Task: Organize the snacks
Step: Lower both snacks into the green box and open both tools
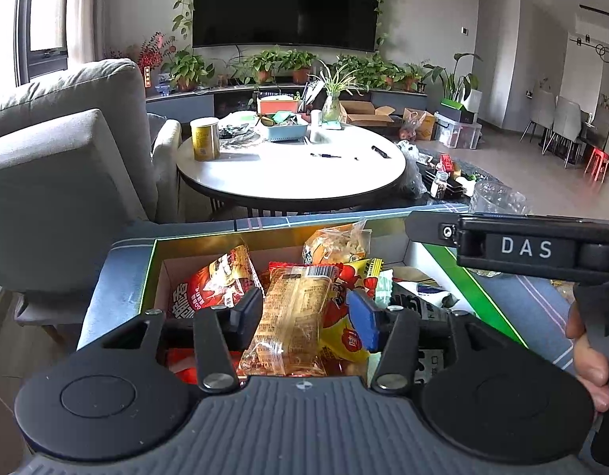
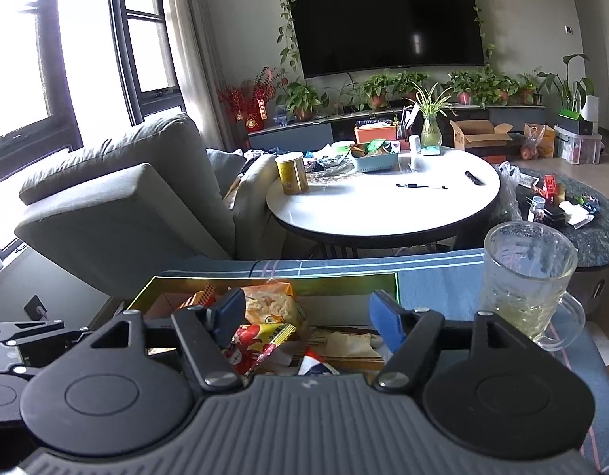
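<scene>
A cardboard box [image 1: 225, 243] with a green rim holds several snack packets. In the left wrist view my left gripper [image 1: 308, 316] is over the box with its fingers on both sides of a clear orange-brown snack pack [image 1: 292, 316], which stands upright between the pads. A red packet [image 1: 215, 281], a yellow-red packet [image 1: 344, 316] and a clear bag of crackers [image 1: 336, 247] lie around it. In the right wrist view my right gripper [image 2: 308, 316] is open and empty above the same box [image 2: 344, 283], over the yellow-red packet [image 2: 260, 342] and cracker bag [image 2: 272, 304].
The box sits on a blue striped cloth [image 2: 439, 277]. A glass mug [image 2: 530, 277] stands right of the box. Beyond are a round white table [image 1: 292, 174] with a yellow can [image 1: 204, 138], a grey sofa [image 1: 67, 158] at left, and a TV wall with plants.
</scene>
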Demonstrator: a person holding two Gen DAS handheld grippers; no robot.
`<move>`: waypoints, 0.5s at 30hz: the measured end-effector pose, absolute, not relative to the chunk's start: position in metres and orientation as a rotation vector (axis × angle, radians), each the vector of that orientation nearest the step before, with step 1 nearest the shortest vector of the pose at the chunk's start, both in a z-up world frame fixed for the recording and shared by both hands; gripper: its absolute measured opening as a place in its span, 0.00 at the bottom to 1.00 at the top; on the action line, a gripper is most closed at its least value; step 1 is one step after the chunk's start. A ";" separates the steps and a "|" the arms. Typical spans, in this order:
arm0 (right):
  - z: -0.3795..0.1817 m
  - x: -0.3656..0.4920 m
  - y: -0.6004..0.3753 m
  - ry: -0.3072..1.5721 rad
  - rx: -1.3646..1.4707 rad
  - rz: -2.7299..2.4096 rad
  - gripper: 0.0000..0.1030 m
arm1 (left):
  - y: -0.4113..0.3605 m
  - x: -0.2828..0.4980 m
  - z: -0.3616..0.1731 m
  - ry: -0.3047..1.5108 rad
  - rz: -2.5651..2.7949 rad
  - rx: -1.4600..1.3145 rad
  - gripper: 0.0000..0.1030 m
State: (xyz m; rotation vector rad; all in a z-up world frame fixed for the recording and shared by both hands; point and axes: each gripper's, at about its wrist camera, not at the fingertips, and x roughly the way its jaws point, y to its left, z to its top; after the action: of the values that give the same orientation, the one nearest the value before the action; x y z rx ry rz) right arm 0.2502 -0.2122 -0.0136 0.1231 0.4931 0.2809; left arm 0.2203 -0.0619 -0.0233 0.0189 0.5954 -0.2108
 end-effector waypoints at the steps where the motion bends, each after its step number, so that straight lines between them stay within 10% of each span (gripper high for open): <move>1: -0.013 0.248 -0.213 0.491 0.124 0.282 0.65 | -0.062 0.219 -0.022 0.594 -0.212 0.019 0.45; 15: 0.002 0.214 -0.218 0.470 0.139 0.312 0.65 | -0.054 0.182 -0.016 0.590 -0.197 0.012 0.47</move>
State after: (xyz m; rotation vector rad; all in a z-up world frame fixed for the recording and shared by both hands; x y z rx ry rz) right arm 0.2136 -0.2184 0.0016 0.1391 0.4705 0.3115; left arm 0.1819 -0.0540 -0.0163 0.0125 0.5895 -0.1969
